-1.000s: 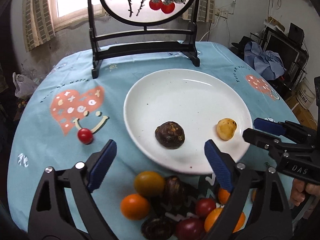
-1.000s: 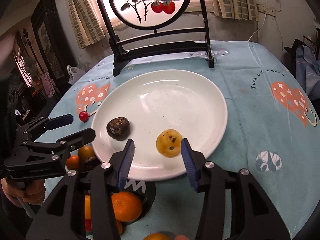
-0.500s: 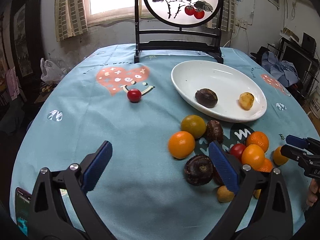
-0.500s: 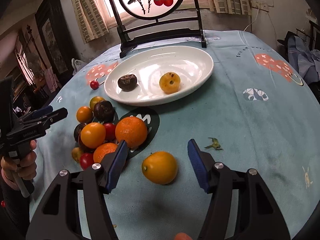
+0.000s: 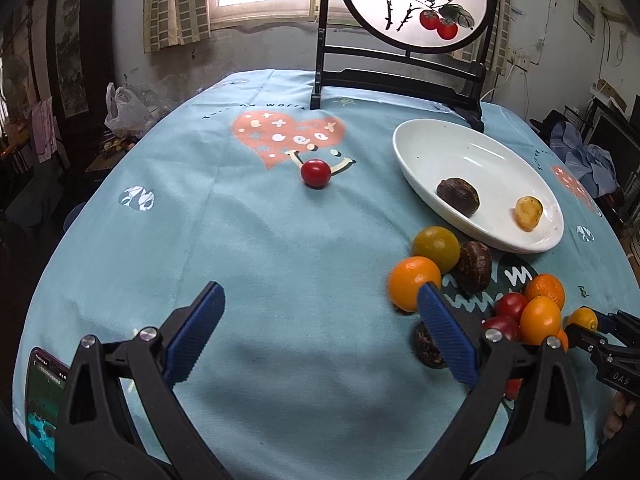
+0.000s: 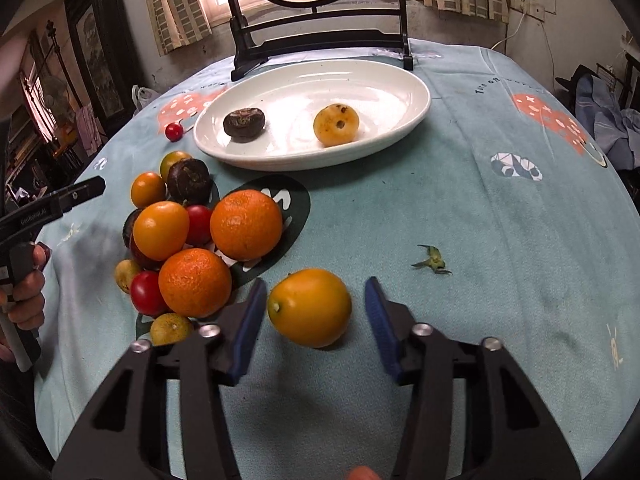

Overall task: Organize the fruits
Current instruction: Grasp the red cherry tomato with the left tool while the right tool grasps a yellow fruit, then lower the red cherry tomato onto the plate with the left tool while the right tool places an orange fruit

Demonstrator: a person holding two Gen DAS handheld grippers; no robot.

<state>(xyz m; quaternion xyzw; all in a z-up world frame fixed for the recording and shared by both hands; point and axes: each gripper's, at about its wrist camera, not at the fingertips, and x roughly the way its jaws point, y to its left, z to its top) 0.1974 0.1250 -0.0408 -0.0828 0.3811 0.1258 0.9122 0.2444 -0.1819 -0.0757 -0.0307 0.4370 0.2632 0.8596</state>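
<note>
While the heap of fruit (image 6: 188, 236) lies on the blue tablecloth (image 6: 460, 216) left of centre in the right wrist view, one yellow-orange fruit (image 6: 310, 306) sits apart from it on the near side, between the spread blue pads of the right gripper (image 6: 316, 322); the left pad is just beside its skin and the right pad stands clear, so nothing is clamped. Just left of that fruit are two rough-skinned oranges (image 6: 246, 224), smooth orange and red cherry-sized fruits, and dark brown ones, touching one another in the heap. Farther off, the white oval plate (image 6: 408, 92) holds a dark brown fruit (image 6: 244, 122) on its left and a spotted yellow fruit (image 6: 336, 125) to the right of it, well apart. A lone red cherry tomato (image 5: 316, 173) rests on the cloth's pink heart print, left of the plate. A green stem scrap (image 6: 432, 260) lies on the cloth to the right of the near fruit. The left gripper (image 5: 322, 330) hovers wide open over bare cloth, empty, its right pad in front of the heap's left edge. Beyond the plate stands a black-framed round screen (image 5: 416, 0) painted with red persimmons, and a phone (image 5: 42, 392) lies at the near left table edge.
</note>
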